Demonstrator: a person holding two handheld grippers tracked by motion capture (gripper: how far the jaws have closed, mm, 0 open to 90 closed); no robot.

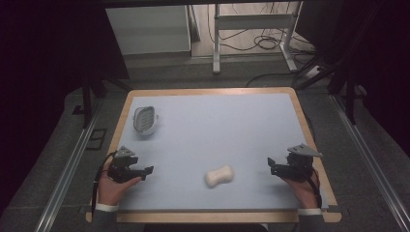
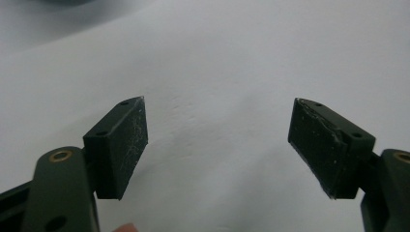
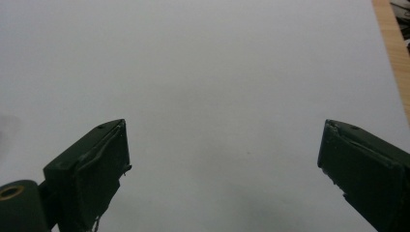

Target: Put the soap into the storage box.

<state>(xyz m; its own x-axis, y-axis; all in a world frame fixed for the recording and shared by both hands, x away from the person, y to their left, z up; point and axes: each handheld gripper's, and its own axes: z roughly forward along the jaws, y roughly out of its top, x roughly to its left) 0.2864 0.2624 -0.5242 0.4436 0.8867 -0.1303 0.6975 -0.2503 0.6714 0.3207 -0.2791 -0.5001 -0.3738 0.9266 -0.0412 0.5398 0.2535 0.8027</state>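
Both tools, left point(image 1: 147, 170) and right point(image 1: 271, 164), gape empty, flanking what looks like a bone-shaped soap point(image 1: 219, 176) between them.

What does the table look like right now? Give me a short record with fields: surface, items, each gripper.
surface: pale blue mat on a wood-edged table
soap: white bar, lying on the mat near the front, between the two grippers, touched by neither
dish: grey slotted soap dish, far left of the mat, nothing in it
left gripper: jaws open, nothing held, low over the mat at front left, pointing toward the soap
right gripper: jaws open, nothing held, at front right, pointing toward the soap
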